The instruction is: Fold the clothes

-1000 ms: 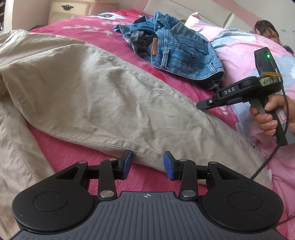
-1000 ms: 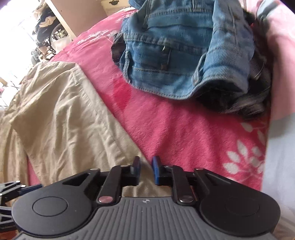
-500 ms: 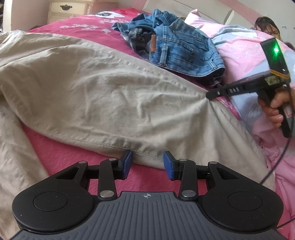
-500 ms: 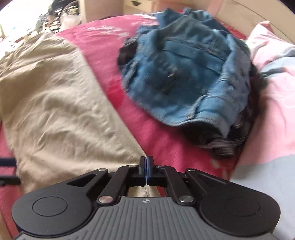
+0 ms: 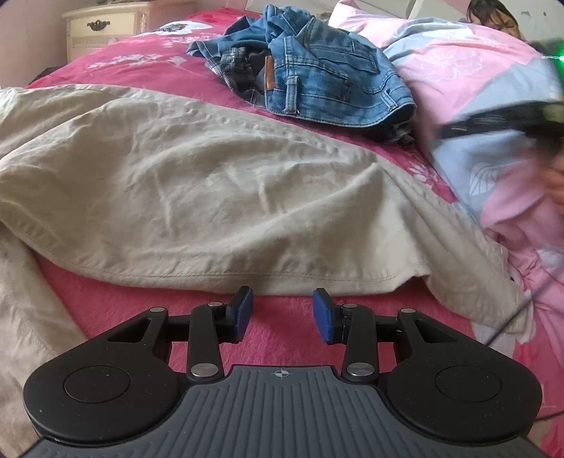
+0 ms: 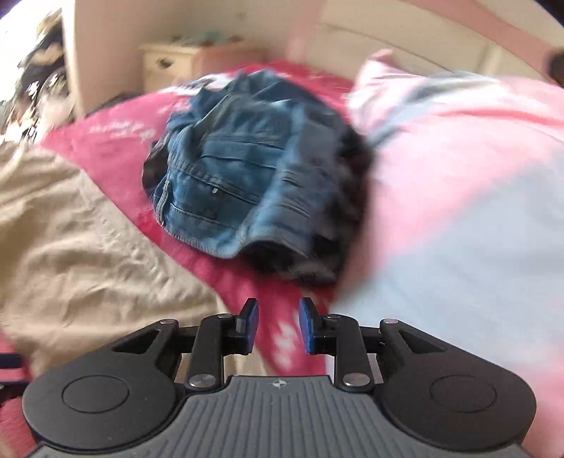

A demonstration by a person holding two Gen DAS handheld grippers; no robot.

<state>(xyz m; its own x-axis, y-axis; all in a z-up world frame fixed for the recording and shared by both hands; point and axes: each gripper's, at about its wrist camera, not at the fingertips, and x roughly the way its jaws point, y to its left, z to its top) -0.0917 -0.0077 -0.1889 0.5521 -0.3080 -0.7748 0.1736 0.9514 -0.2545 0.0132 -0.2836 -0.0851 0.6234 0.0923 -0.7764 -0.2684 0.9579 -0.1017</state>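
Observation:
Beige trousers lie spread across the pink bed cover, one leg folded over, its hem just ahead of my left gripper. The left gripper is open and empty, low over the cover. The trousers also show at the left of the right wrist view. My right gripper is open and empty above the cover, beside the trousers' edge; this view is motion-blurred. In the left wrist view the right gripper is a dark blur at the right edge.
A crumpled pile of blue denim clothes lies at the far side of the bed, also in the right wrist view. A pink and pale blue quilt is heaped on the right. A cream nightstand stands behind the bed.
My right gripper was shut half a second ago and has opened, lifting and swinging away from the trousers' edge. The left gripper stayed open by the hem, and the trouser fold has settled lower.

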